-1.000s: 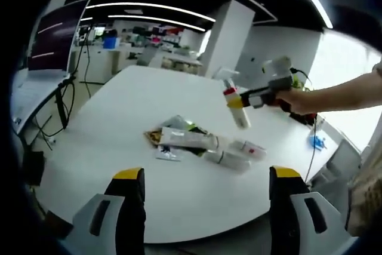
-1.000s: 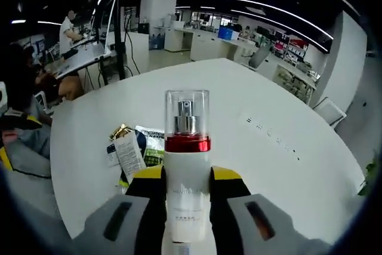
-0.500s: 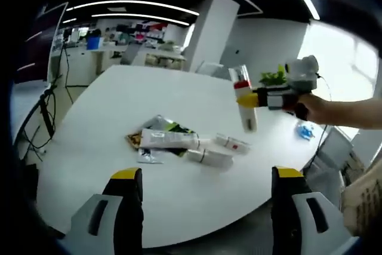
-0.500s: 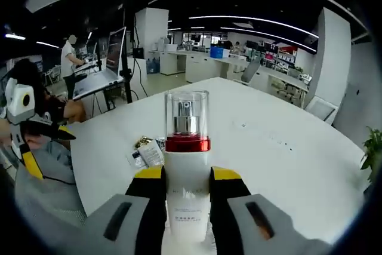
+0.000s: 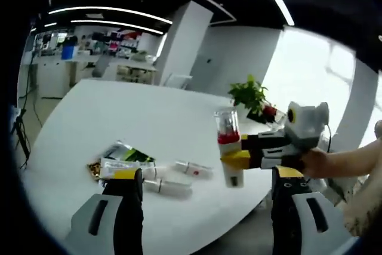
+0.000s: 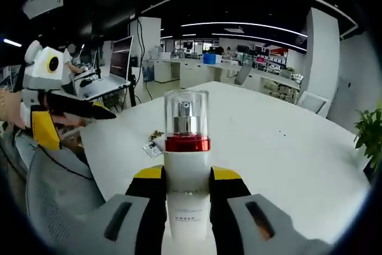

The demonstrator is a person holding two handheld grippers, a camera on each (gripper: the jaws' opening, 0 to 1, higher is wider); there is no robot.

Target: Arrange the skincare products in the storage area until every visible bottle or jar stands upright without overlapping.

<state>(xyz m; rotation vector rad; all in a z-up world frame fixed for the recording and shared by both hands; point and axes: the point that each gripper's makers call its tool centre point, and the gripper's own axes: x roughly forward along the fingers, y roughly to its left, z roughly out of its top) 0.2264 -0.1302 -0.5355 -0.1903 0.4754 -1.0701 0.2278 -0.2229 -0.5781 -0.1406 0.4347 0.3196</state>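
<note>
My right gripper (image 6: 187, 178) is shut on a white pump bottle (image 6: 187, 198) with a red collar and a clear cap. In the left gripper view the same bottle (image 5: 232, 174) stands upright in the right gripper (image 5: 235, 151), held in the air over the near right part of the white table (image 5: 119, 111). Two white tubes (image 5: 192, 168) (image 5: 168, 187) lie flat on the table beside a heap of sachets and a flat tube (image 5: 119, 163). My left gripper (image 5: 206, 207) is open with nothing between its jaws. It also appears at the left of the right gripper view, left gripper (image 6: 71, 107).
A potted plant (image 5: 251, 95) stands at the table's far right edge. The sachets (image 6: 154, 143) look small on the white table (image 6: 286, 159). A grey mesh chair back (image 6: 57, 186) is near, at the lower left. Desks and a monitor (image 6: 121, 61) stand behind.
Both cameras have swung round. The right gripper has brought the bottle from a tilt to upright, and it sits lower and closer in the left gripper view. The left gripper has come into the right gripper view.
</note>
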